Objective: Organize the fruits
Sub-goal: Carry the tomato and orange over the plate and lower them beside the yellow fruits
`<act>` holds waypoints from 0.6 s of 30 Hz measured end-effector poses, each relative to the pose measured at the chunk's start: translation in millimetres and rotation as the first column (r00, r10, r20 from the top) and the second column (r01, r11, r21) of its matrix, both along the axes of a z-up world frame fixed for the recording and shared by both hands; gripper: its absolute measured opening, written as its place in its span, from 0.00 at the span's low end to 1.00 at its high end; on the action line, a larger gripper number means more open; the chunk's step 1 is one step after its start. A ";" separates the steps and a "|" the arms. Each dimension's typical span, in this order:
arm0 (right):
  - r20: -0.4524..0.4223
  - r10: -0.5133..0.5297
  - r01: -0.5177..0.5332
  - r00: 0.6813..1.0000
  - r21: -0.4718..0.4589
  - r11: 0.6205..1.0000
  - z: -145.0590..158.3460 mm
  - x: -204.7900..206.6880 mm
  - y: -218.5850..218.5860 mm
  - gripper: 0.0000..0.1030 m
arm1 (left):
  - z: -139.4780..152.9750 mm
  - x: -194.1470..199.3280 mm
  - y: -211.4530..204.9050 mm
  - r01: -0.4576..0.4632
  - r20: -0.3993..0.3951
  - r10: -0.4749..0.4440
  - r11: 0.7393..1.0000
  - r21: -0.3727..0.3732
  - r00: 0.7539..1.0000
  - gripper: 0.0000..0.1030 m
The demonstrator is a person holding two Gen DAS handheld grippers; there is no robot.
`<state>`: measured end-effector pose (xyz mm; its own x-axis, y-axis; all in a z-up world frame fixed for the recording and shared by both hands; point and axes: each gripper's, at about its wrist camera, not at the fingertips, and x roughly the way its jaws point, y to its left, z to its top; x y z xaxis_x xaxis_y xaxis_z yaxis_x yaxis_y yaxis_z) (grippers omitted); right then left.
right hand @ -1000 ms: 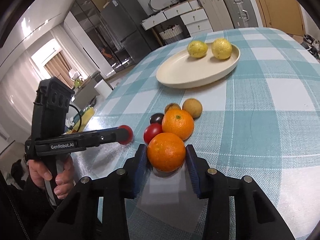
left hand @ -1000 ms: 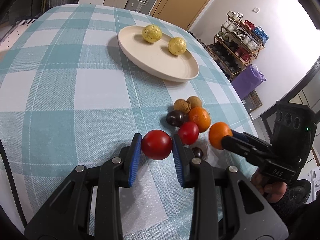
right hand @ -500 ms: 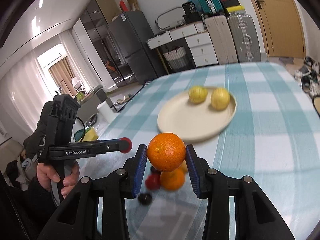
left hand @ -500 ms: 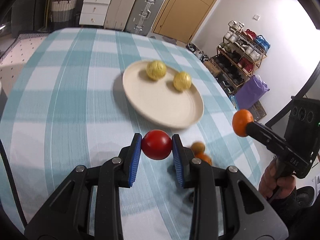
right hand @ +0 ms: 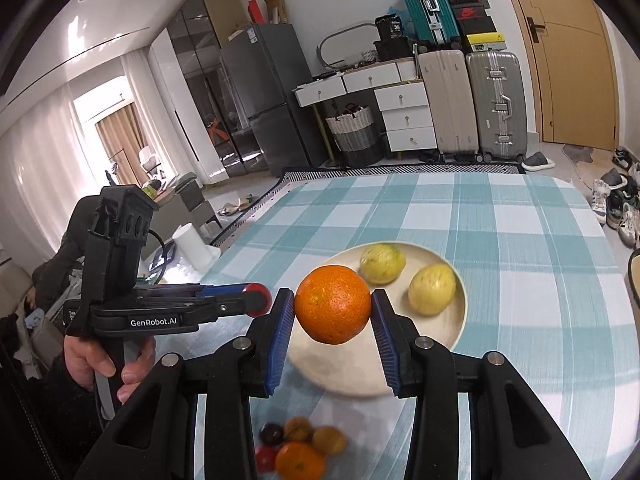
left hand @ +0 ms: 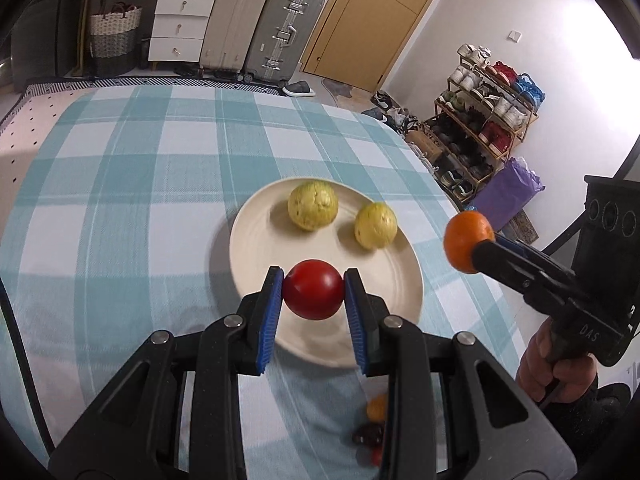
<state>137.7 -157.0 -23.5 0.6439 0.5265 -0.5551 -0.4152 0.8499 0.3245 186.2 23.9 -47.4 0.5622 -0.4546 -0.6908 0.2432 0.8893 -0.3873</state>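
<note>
My left gripper [left hand: 313,295] is shut on a red tomato [left hand: 313,294] and holds it in the air over the near edge of a cream plate [left hand: 256,248]. Two yellow fruits [left hand: 313,205] lie at the plate's far side. My right gripper [right hand: 333,311] is shut on an orange [right hand: 333,309], raised above the same plate [right hand: 460,312]; it also shows in the left wrist view [left hand: 468,248], to the plate's right. The left gripper shows at the left of the right wrist view [right hand: 256,300].
A small pile of fruit lies on the checked tablecloth near me: an orange [right hand: 299,462], a small tomato, a dark plum [right hand: 272,434] and brownish fruits [right hand: 329,440]. The table edge [left hand: 432,168] drops off at the right, toward a shoe rack [left hand: 480,120].
Both grippers have lifted their fruit off the table from the pile and carried it forward, up over the plate. The pile has dropped to the bottom of both views.
</note>
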 end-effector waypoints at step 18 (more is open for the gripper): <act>-0.035 -0.053 0.049 0.998 -0.107 0.993 -37.8 77.6 14.7 0.39 | -36.0 85.7 -4.5 -0.013 -0.057 0.013 1.000 -0.006 0.998 0.27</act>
<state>215.3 -142.3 -61.3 0.6456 0.4305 -0.6307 -0.3597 0.9000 0.2461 271.9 19.4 -83.4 0.5279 -0.4519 -0.7191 0.2090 0.8898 -0.4058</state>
